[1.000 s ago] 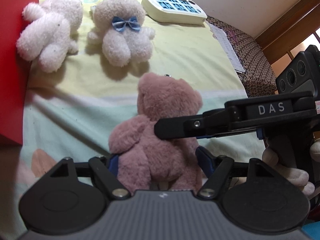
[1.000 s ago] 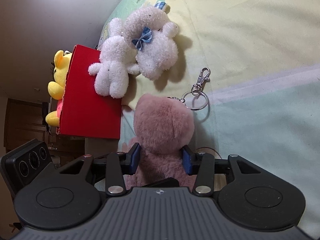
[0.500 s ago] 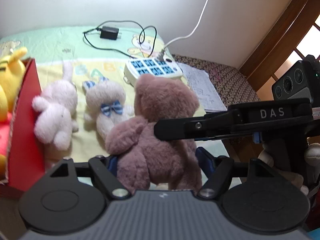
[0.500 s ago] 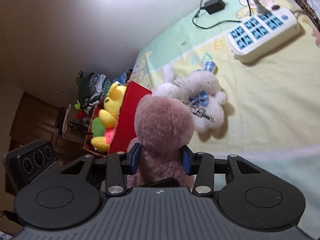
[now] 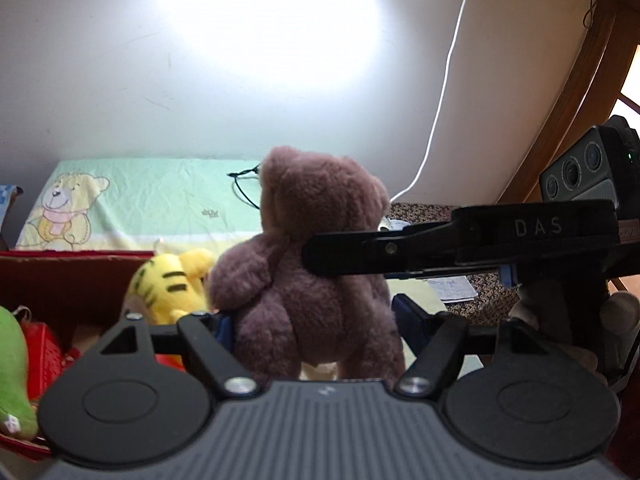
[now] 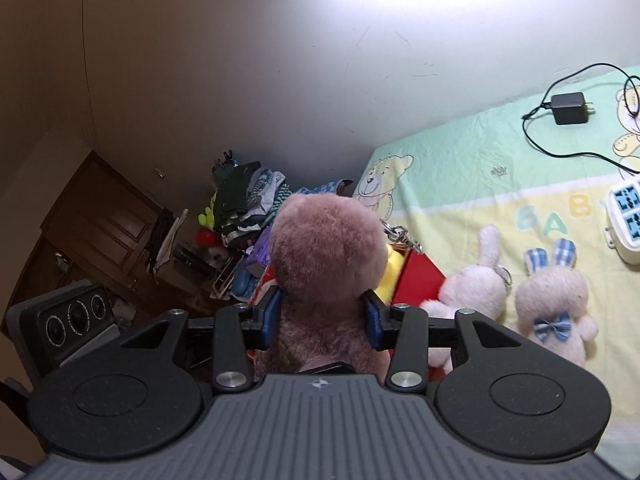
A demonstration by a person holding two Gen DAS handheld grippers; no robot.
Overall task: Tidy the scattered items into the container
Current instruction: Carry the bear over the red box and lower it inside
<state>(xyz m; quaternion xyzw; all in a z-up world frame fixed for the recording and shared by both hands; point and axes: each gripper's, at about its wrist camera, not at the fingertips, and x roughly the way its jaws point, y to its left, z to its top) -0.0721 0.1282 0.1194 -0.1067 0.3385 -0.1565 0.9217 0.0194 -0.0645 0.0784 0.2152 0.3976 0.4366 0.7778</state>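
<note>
- Bedding in pale green and yellow, printed with cartoon bears, covers the bed below a plain white wall.
- Nearest, at bottom centre of the left wrist view, the left gripper is clenched on the lower body of a mauve teddy bear.
- At centre of the right wrist view, the right gripper squeezes the same bear just under its head; both hold it up off the bed.
- Lower left, behind the bear, a red box holds a yellow striped plush and a green plush.
- Right of centre, two white bunnies lie on the bedding beside the box.
- Farther, upper right, a black charger and a white power strip.
</note>
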